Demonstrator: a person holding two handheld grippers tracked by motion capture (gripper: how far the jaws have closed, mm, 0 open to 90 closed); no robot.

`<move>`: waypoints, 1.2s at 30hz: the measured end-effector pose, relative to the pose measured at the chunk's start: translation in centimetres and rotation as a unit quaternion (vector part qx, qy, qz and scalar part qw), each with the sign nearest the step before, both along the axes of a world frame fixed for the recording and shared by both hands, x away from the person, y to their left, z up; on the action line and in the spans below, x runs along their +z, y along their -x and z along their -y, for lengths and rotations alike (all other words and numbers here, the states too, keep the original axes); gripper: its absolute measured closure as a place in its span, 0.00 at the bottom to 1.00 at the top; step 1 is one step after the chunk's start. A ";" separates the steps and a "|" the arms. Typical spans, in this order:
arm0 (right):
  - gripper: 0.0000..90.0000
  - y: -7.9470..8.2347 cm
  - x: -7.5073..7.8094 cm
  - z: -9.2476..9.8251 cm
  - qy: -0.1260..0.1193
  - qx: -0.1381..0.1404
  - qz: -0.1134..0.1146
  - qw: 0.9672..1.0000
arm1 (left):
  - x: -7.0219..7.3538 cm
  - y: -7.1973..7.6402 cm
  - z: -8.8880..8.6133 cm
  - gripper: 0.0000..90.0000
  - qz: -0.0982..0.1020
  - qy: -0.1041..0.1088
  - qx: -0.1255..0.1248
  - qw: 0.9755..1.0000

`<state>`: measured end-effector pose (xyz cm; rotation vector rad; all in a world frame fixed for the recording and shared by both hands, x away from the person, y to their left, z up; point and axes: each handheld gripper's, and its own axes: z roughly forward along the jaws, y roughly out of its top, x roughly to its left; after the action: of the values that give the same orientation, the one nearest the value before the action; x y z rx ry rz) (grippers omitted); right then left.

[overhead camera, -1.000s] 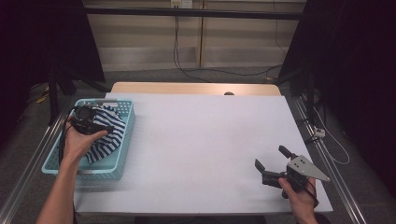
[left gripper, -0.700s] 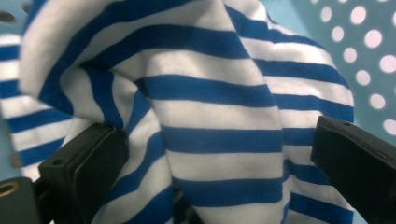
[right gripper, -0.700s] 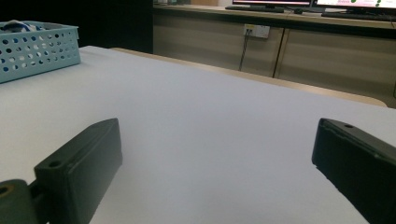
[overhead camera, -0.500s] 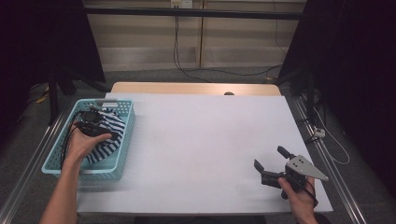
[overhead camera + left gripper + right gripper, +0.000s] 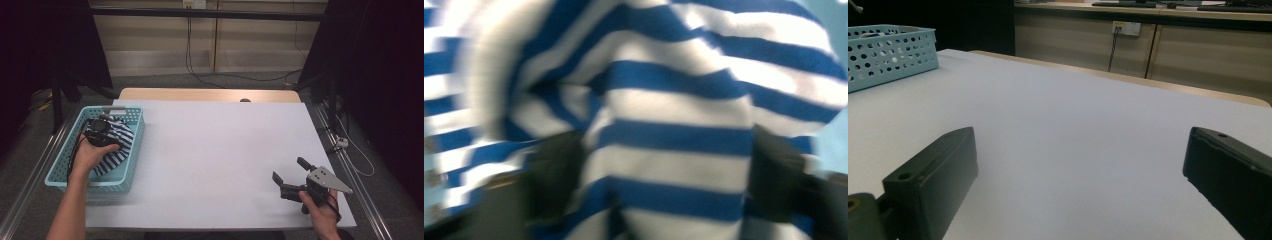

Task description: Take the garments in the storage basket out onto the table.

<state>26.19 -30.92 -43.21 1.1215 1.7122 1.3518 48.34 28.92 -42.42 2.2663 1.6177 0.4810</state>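
Note:
A blue-and-white striped cloth (image 5: 119,146) lies bunched in a light blue perforated basket (image 5: 133,150) at the table's left edge. My left gripper (image 5: 99,133) is down in the basket on top of the cloth, under the person's hand. In the left gripper view a thick fold of the cloth (image 5: 674,115) fills the gap of my left gripper (image 5: 664,185). Its jaws have just been closing and pinch that fold from both sides. My right gripper (image 5: 288,169) rests near the front right corner of the table. It is open, with bare tabletop between its jaws (image 5: 1080,165).
The white tabletop (image 5: 215,150) stretches between basket and right gripper. A wooden strip (image 5: 205,94) borders its far edge. The basket (image 5: 893,55) stands far off at the left in the right gripper view. Metal rails run along both sides, and cables hang at the back wall.
The left hand and gripper have shifted slightly within the basket and settled onto the cloth. The right gripper has stayed where it was.

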 end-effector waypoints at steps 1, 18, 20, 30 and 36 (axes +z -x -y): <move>0.01 0.0 0.0 0.0 0.000 0.000 0.000 1.000 | 0.0 0.0 0.0 0.53 0.000 0.000 0.000 1.000; 0.00 -0.2 -0.1 -0.1 0.000 0.003 -0.003 1.000 | 0.9 0.7 -1.8 0.78 -0.003 0.105 0.006 0.994; 0.00 -0.2 -0.1 -0.1 0.002 0.003 -0.004 1.000 | 1.1 1.0 -2.1 0.78 0.005 0.108 0.004 0.994; 0.00 -0.1 0.0 -0.1 -0.002 0.004 -0.002 1.000 | 2.6 2.2 -2.5 0.79 0.038 0.154 0.007 0.987; 0.00 -0.2 0.0 -0.1 -0.001 0.004 -0.001 1.000 | 3.6 2.9 -2.7 0.79 0.066 0.162 0.009 0.985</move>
<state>26.36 -30.83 -43.23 1.1188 1.7191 1.3587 45.47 31.60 -38.81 1.9411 1.5265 0.3343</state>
